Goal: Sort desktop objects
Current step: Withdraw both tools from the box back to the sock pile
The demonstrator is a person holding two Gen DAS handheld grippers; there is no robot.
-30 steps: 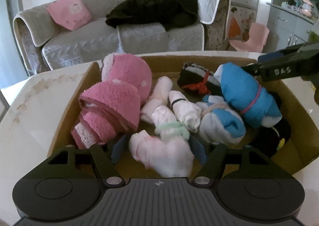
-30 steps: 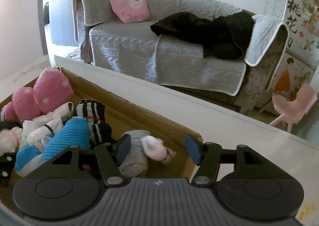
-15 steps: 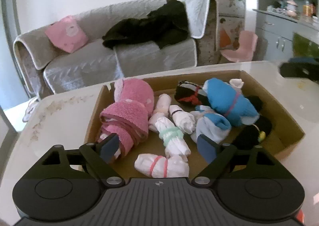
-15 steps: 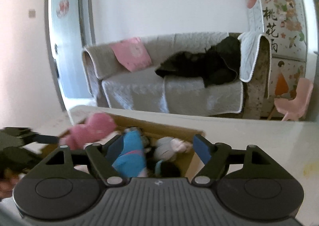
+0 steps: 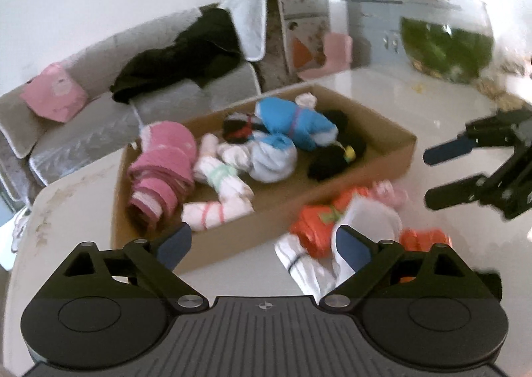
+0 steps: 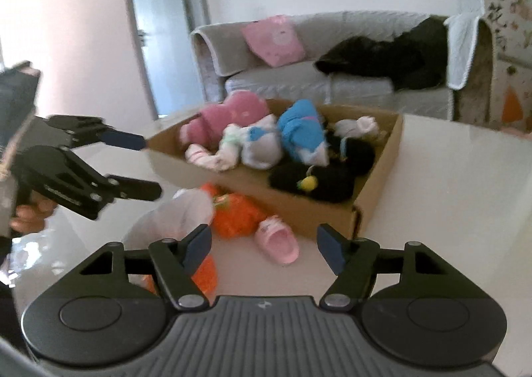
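Both grippers over the shallow brown cardboard box (image 5: 365,177) of rolled socks.
Left gripper (image 5: 262,240) has just spread wide, empty; right gripper (image 6: 264,244), just narrowing, apart and empty; only the right view shows a small pink slipper (image 6: 277,240).

White table (image 5: 382,100): cardboard box (image 5: 332,190), sock bundles (image 5: 319,227), pink slipper (image 6: 277,240).

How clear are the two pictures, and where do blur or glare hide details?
Left wrist view: motion blur softens the loose socks beside the cardboard box, and the fisheye bends the sofa. Right wrist view: the left gripper is smeared at the picture's left edge; the glossy table reflects window light, and the pink slipper stays readable.
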